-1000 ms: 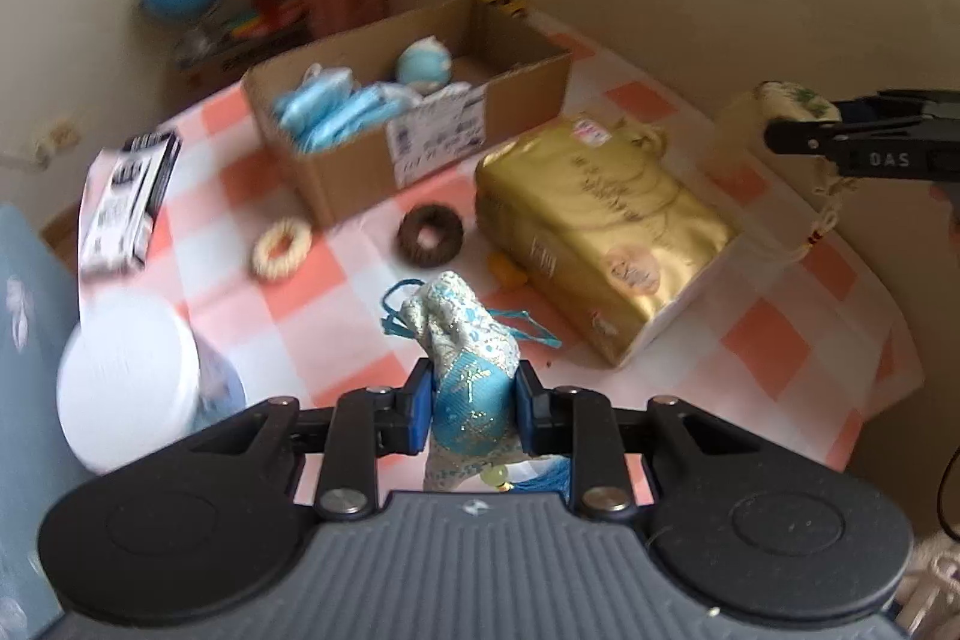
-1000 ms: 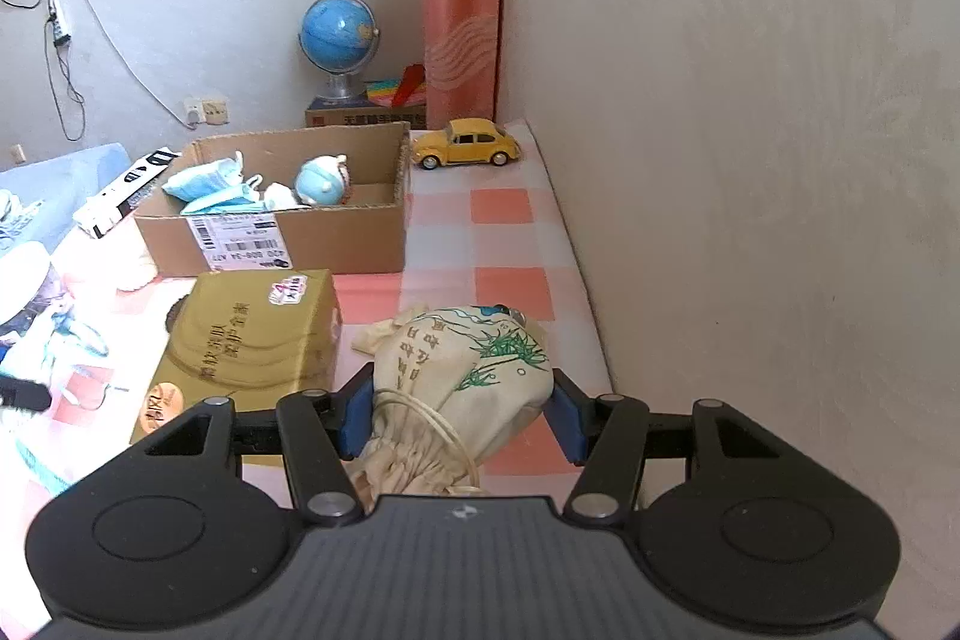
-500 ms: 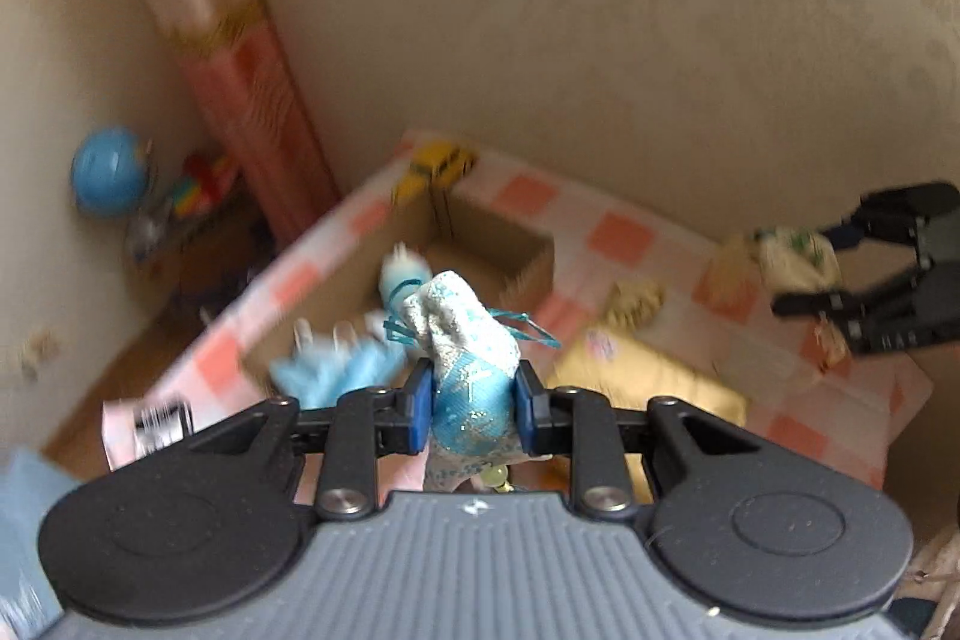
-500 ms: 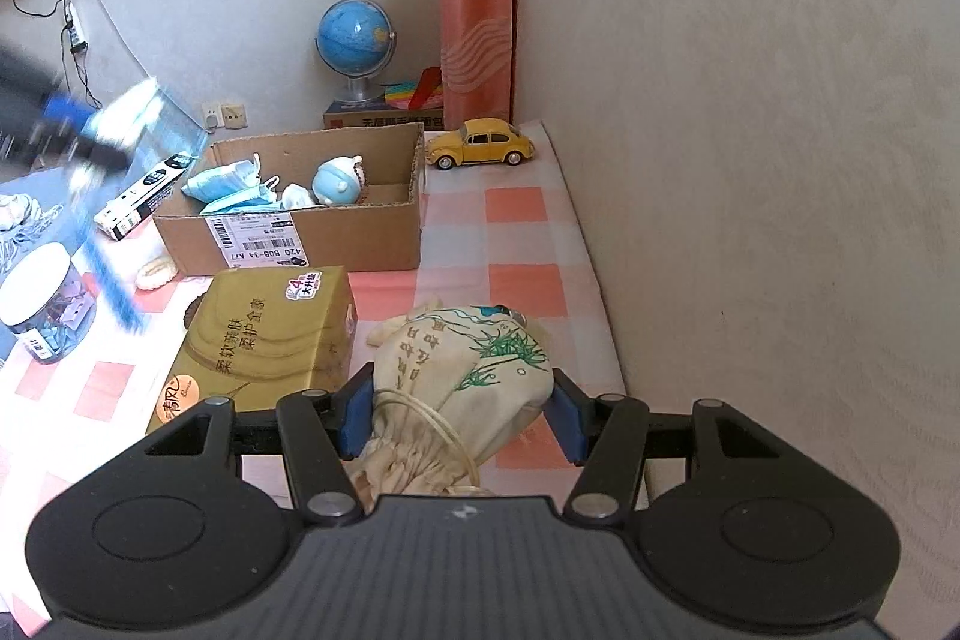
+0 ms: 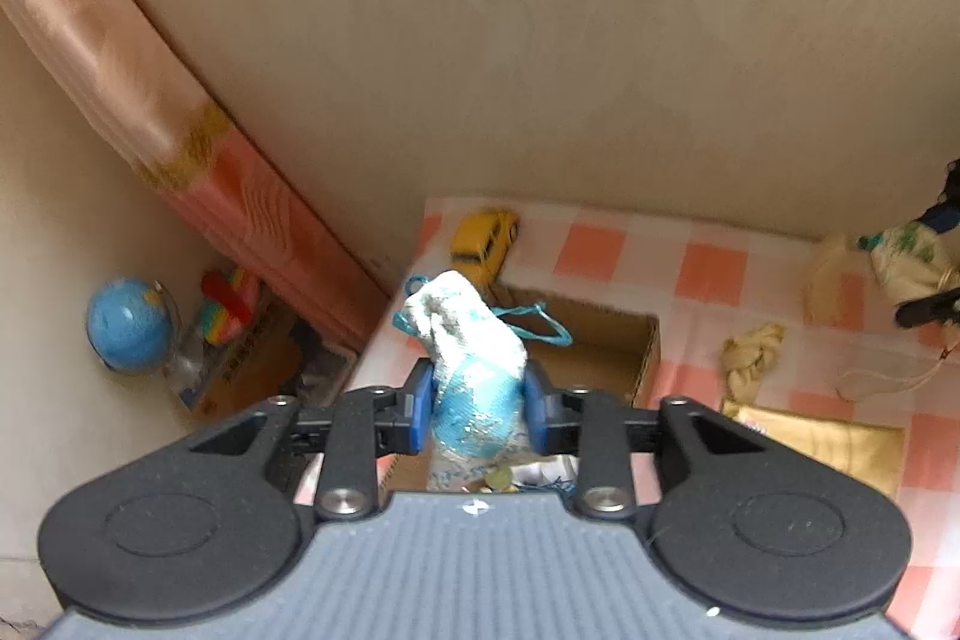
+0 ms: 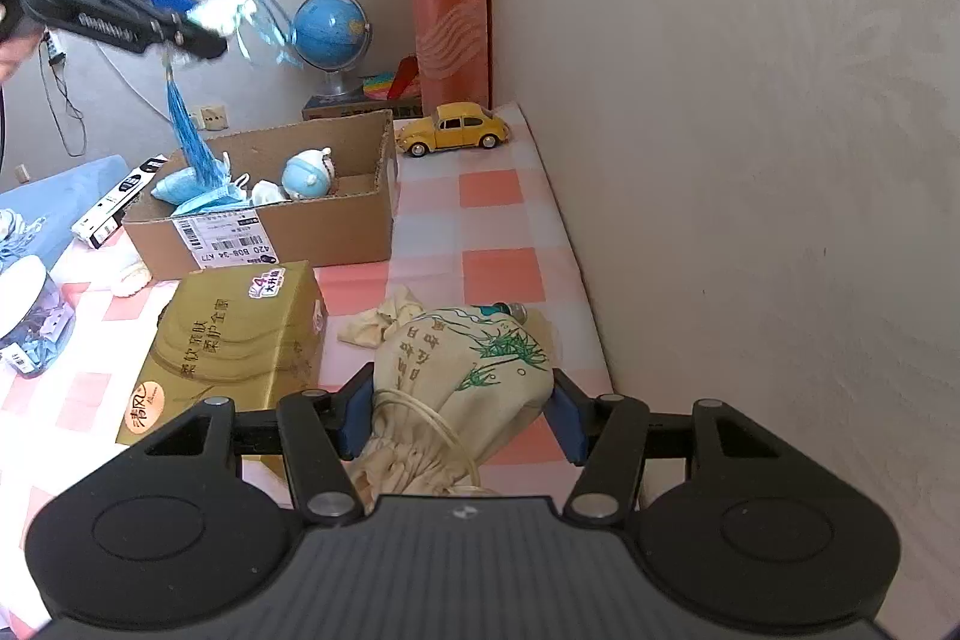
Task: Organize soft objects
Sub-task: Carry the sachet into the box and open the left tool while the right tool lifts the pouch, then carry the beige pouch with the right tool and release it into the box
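My left gripper (image 5: 477, 409) is shut on a blue and silver drawstring pouch (image 5: 471, 358) and holds it high above the open cardboard box (image 5: 606, 340). In the right wrist view that left gripper (image 6: 180, 19) hangs over the box (image 6: 336, 226), its blue tassel (image 6: 189, 133) dangling into it. The box holds blue face masks (image 6: 192, 193) and a round blue plush (image 6: 306, 175). My right gripper (image 6: 459, 415) is shut on a cream cloth bag (image 6: 462, 376) printed with green bamboo, held low over the checked tablecloth (image 6: 498, 232).
A gold tissue pack (image 6: 228, 334) lies left of the cream bag, a crumpled cream cloth (image 6: 384, 319) beside it. A yellow toy car (image 6: 453, 130) stands behind the box. A clear jar (image 6: 30, 316) and a black-white carton (image 6: 117, 199) are at left. Wall is close right.
My left gripper has lifted the blue pouch off the table and carried it up and over the cardboard box. My right gripper has stayed nearly still with the cream bag.
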### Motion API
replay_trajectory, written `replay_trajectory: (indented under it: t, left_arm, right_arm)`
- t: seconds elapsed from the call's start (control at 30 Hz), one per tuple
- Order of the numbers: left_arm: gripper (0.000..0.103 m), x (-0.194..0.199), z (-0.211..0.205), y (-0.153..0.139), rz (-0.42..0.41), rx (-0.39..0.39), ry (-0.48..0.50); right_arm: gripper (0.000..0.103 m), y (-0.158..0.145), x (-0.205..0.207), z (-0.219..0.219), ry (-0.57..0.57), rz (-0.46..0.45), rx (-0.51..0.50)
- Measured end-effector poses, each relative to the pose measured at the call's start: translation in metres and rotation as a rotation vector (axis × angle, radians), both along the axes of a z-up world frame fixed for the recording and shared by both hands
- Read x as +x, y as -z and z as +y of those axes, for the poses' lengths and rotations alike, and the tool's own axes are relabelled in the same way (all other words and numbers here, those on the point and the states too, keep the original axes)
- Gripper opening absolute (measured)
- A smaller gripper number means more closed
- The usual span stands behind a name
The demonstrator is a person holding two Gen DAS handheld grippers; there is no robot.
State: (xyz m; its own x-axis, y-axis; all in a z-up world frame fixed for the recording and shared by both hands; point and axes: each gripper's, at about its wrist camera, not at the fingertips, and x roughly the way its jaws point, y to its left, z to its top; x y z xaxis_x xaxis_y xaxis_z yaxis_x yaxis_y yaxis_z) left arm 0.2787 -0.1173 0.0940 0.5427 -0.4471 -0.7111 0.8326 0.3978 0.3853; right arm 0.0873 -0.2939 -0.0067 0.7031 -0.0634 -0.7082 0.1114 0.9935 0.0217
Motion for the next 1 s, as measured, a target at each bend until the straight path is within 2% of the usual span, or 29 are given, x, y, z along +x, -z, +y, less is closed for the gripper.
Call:
replay_trajectory:
  t: [0.03, 0.07, 0.1, 0.17, 0.27, 0.33, 0.4, 0.6, 0.83, 1.0]
  left_arm:
    - [0.038, 0.003, -0.002, 0.005, -0.001, 0.009, -0.002]
    - [0.047, 0.008, -0.003, 0.012, 0.007, 0.017, -0.012]
    - [0.051, 0.011, -0.004, 0.018, 0.028, 0.026, -0.014]
    - [0.057, 0.015, -0.004, 0.031, 0.071, 0.051, -0.022]
    - [0.057, 0.017, 0.002, 0.043, 0.077, 0.049, -0.058]
    - [0.063, 0.017, 0.007, 0.045, 0.093, 0.041, -0.071]
    - [0.073, 0.015, 0.012, 0.044, 0.099, 0.036, -0.090]
    - [0.074, -0.005, 0.032, 0.039, 0.120, 0.002, -0.191]
    - [0.075, -0.046, 0.060, 0.037, 0.190, -0.049, -0.371]
    - [0.085, -0.090, 0.073, 0.027, 0.196, -0.113, -0.448]
  right_arm:
    - [0.063, 0.001, 0.001, 0.000, 0.001, 0.001, 0.000]
    - [0.063, 0.002, 0.002, -0.001, 0.002, 0.003, 0.000]
    - [0.063, 0.002, 0.003, -0.001, 0.004, 0.004, 0.000]
    - [0.063, 0.002, 0.004, -0.001, 0.003, 0.004, 0.001]
    - [0.063, 0.001, 0.004, 0.000, 0.000, 0.001, 0.002]
    - [0.063, -0.001, 0.004, 0.002, -0.003, -0.003, 0.002]
    - [0.063, -0.005, 0.002, 0.002, -0.009, -0.010, 0.001]
    - [0.063, -0.022, 0.005, 0.009, -0.028, -0.036, -0.013]
    - [0.063, -0.053, 0.021, 0.015, -0.062, -0.085, 0.016]
    - [0.063, -0.072, 0.049, 0.022, -0.100, -0.108, 0.019]
